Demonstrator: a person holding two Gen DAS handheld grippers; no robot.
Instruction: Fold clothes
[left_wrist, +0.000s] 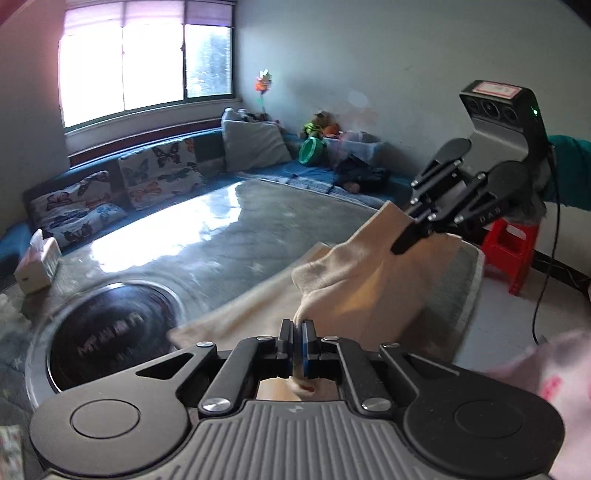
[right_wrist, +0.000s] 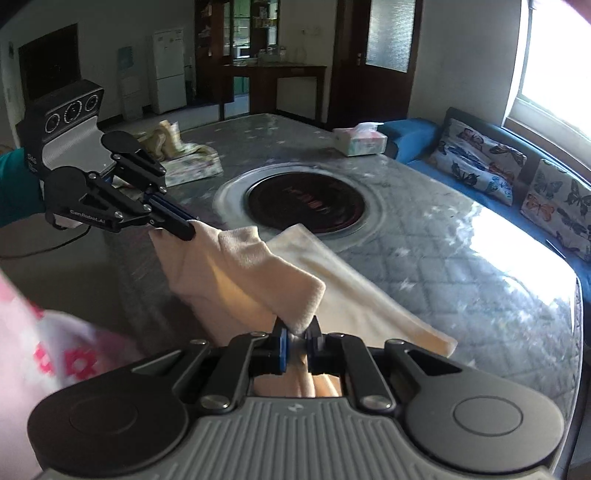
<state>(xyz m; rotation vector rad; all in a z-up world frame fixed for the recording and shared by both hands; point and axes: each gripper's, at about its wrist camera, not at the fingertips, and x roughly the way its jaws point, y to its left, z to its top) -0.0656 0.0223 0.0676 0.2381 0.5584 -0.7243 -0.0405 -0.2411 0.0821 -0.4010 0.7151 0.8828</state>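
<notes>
A: How far is the folding now?

B: I judge it is in the early part. The left gripper (left_wrist: 297, 328) is clenched on one corner of the cream cloth (left_wrist: 354, 280), and the right gripper (right_wrist: 299, 332) is clenched on the other near corner. The near edge hangs in the air between them, while the far part lies flat on the quilted table (right_wrist: 424, 236), touching the rim of the round burner (right_wrist: 306, 203) toward 12 o'clock in the right wrist view.

A: So no fold is finished?

B: I see none finished on this cloth. The lifted edge must go over the flat part, then be smoothed. At 10 o'clock in the right wrist view some folded fabric (right_wrist: 184, 158) lies on the table; maybe it is done already, I cannot say.

A: Any containers?

B: A tissue box (right_wrist: 364, 142) at 1 o'clock, with a tissue standing out of it. In the left wrist view, a clear bin (left_wrist: 354, 147) on the bench at 1 o'clock; its contents are too blurred.
</notes>
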